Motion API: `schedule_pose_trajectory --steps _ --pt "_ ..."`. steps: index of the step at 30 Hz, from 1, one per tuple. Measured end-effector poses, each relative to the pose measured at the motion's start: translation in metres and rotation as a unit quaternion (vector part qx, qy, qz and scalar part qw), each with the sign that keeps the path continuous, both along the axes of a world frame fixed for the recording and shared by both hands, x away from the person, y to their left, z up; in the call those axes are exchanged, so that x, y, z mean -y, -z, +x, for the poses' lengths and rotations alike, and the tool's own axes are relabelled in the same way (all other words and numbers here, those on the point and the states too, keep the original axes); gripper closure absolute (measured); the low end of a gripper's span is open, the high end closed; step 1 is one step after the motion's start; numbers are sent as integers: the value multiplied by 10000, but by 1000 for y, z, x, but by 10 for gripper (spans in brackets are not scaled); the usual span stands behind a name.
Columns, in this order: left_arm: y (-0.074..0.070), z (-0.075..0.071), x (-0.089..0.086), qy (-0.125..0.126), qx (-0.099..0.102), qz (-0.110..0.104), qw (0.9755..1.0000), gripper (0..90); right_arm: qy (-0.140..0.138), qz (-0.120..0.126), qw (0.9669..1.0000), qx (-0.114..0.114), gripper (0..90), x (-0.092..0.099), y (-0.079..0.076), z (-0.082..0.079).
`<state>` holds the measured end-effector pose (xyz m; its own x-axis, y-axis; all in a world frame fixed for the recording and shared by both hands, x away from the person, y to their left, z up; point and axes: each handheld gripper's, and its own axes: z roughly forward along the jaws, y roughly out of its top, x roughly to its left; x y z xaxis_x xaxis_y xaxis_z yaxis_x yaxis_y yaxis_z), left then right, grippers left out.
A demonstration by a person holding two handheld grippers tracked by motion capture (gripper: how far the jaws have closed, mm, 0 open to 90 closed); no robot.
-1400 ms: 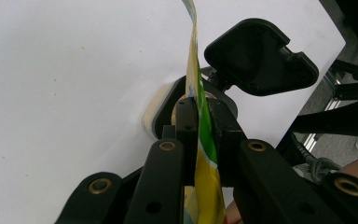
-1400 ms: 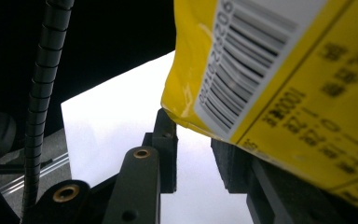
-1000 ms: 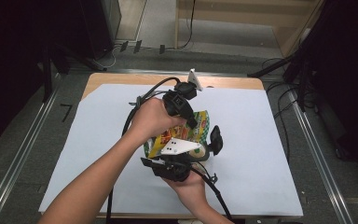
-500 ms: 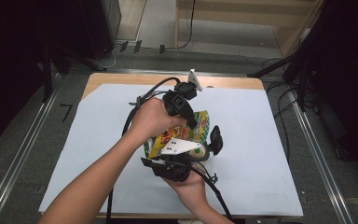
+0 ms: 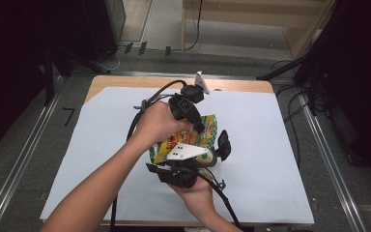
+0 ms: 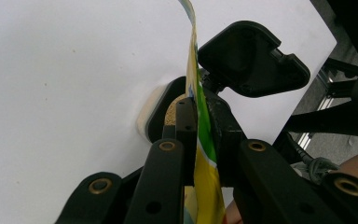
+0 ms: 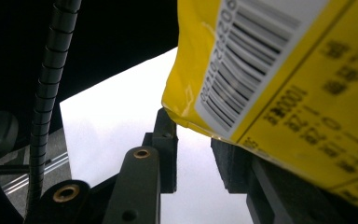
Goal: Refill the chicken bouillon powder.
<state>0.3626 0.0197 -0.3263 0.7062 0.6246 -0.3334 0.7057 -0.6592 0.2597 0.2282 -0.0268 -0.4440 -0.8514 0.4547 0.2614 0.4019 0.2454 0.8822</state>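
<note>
2 hand-held grippers meet at the middle of the high view, over a white sheet (image 5: 101,159) that covers the wooden table (image 5: 232,85). Between them we see a yellow and green printed snack bag (image 5: 204,133), held up off the sheet at the centre of the frame.

We see the left gripper (image 5: 189,107) coming in from the upper middle of the high view, gripped by the left hand (image 5: 155,123). In the left gripper view its 2 black jaws stand almost together and pinch the thin edge of the bag (image 6: 200,154), which runs up the middle of that frame as a narrow yellow and green strip.

We see the right gripper (image 5: 207,157) just below the bag in the high view, with its grey 3-cornered plate (image 5: 186,152) on top and the right hand (image 5: 195,193) beneath it. In the right gripper view the bag (image 7: 279,88) hangs over the upper right, showing a barcode on a white label (image 7: 256,60). Its lower edge lies across the right-hand jaw, and a clear gap of white sheet shows between the 2 jaws, so we cannot tell whether this claw is gripping the bag.

In the left gripper view, a small round container with brown contents (image 6: 168,114) sits on the sheet just behind the jaws.
</note>
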Motion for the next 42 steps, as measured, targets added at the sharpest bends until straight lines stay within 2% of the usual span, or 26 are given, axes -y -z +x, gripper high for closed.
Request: schedule_pose_trajectory --steps 42 --pt "0 0 -2 -32 39 -41 10000 844 -2 -30 10000 0 732 0 0 0"
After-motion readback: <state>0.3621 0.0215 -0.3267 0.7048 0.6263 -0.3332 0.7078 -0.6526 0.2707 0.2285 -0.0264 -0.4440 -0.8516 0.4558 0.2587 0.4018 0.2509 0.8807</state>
